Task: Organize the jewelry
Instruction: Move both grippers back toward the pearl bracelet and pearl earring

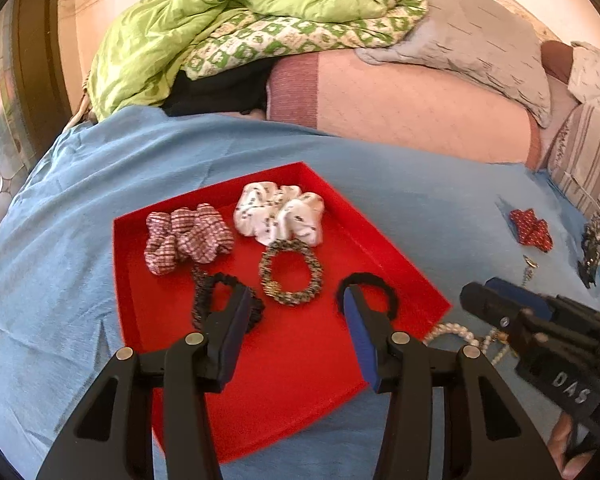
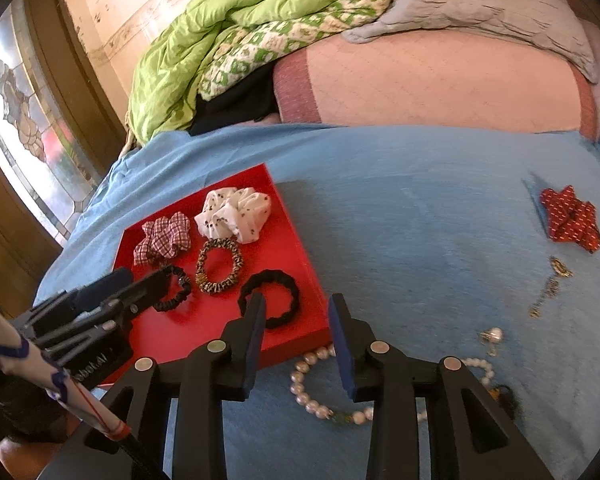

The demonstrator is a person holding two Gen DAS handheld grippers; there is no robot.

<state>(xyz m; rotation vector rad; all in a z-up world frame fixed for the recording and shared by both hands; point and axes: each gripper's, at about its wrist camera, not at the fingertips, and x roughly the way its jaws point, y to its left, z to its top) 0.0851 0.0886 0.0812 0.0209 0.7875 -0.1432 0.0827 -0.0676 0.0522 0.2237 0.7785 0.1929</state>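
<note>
A red tray (image 1: 300, 392) (image 2: 292, 248) lies on a blue cloth and holds a plaid scrunchie (image 1: 188, 238), a white scrunchie (image 1: 280, 212), a beaded hair tie (image 1: 291, 272) and two black hair ties (image 1: 367, 294) (image 1: 226, 304). My left gripper (image 1: 296, 312) hovers open and empty over the tray. My right gripper (image 2: 296, 322) is open and empty above the tray's near right corner, over a pearl necklace (image 2: 312, 384). A red scrunchie (image 2: 570, 218), a gold chain (image 2: 550, 286) and a pearl earring (image 2: 492, 336) lie on the cloth to the right.
A green quilt (image 1: 220, 32) and grey pillow (image 1: 480, 36) are piled on the pink mattress (image 1: 412, 104) behind the cloth. A stained-glass window (image 2: 24, 140) is at the left. A dark hair clip (image 1: 590, 254) lies at the far right.
</note>
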